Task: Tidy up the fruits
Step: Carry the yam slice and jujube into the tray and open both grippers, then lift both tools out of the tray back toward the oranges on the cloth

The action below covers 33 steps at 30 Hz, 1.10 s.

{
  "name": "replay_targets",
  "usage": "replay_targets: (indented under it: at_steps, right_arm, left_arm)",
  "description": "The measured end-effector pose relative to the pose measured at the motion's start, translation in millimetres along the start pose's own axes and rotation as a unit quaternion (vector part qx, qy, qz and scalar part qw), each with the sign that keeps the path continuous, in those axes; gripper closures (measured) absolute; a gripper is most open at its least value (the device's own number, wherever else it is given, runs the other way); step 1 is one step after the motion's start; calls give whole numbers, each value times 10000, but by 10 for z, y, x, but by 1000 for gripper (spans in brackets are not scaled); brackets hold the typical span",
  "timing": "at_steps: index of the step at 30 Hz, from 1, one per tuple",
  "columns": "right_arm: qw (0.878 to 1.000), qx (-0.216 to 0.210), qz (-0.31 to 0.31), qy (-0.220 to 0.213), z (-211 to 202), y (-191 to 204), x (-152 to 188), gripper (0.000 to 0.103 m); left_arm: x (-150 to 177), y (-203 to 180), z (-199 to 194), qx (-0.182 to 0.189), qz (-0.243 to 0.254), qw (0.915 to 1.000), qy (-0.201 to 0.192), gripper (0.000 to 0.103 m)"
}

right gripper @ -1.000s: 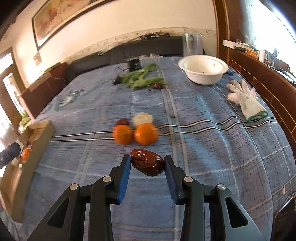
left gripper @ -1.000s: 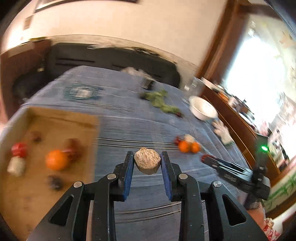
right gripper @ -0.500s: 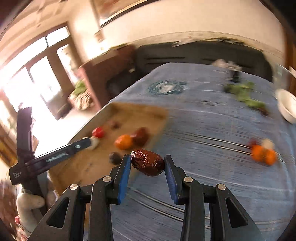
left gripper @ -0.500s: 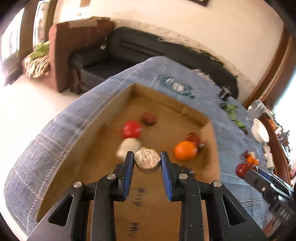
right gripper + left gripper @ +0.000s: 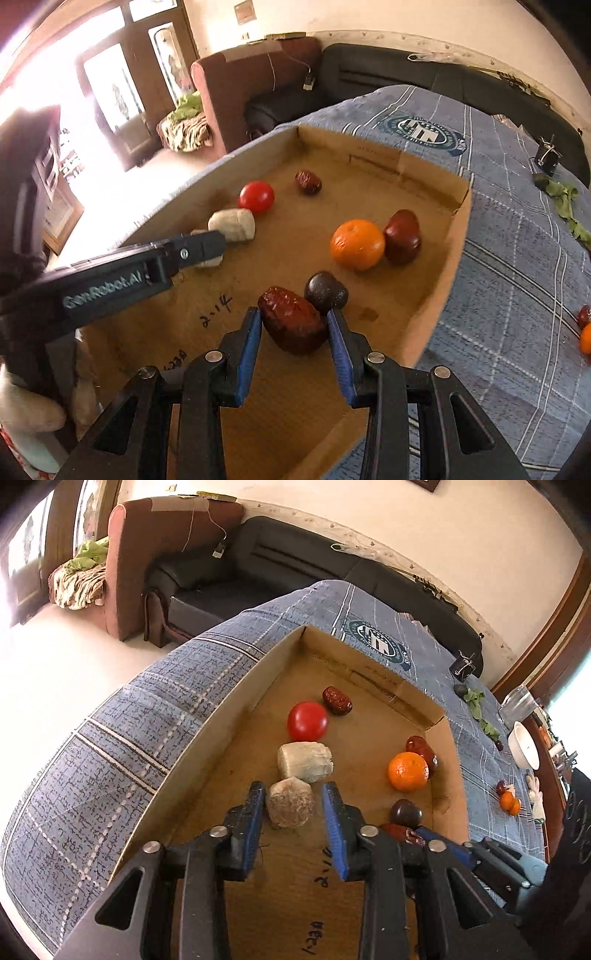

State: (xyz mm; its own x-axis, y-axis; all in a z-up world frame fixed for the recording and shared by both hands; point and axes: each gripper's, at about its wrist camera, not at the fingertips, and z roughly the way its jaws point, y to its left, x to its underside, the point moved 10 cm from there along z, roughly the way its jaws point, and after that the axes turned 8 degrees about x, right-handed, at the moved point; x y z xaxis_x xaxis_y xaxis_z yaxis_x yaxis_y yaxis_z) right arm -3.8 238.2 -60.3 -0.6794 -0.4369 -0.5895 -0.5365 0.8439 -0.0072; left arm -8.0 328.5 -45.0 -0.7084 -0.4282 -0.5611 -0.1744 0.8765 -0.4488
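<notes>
While both grippers hung low over the cardboard tray [image 5: 236, 701], I noted L gripper [image 5: 293, 805] jaws apart, the beige lump [image 5: 290, 803] sitting loose between them on the tray floor, just beside a paler lump [image 5: 304, 761]. R gripper [image 5: 293, 326] jaws looked slightly apart around the brown date [image 5: 291, 319]; contact w/ pads unclear. Date sat against a dark fruit [image 5: 325, 291]. Risk, my guess: pulling out skewed could nudge either piece & set the orange [image 5: 357, 243] rolling.
</notes>
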Motion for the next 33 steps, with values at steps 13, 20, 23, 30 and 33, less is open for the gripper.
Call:
replay_targets:
  at_steps: [13, 20, 23, 30, 33]
  right_arm:
    - [9986, -288, 296, -344, -284, -10, -31, 51]
    - [9934, -278, 839, -730, -618, -330, -15, 35]
    - [9896, -187, 1134, -864, -764, -573, 28, 30]
    - [9796, 40, 1784, -919, -931, -1165, 302, 26]
    - [9757, 71, 1997, -903, -984, -1386, 438, 26]
  left_arm:
    - [-138, -90, -369, 70, -138, 9989, -452, 33]
    - [-91, -522, -454, 14, 438, 9978, -507, 21]
    - [-6, -770, -414, -40, 832, 9956, -441, 21]
    - [198, -1276, -319, -141, 1518, 9878, -326, 21]
    - [251, -1406, -303, -152, 1657, 9856, -299, 21]
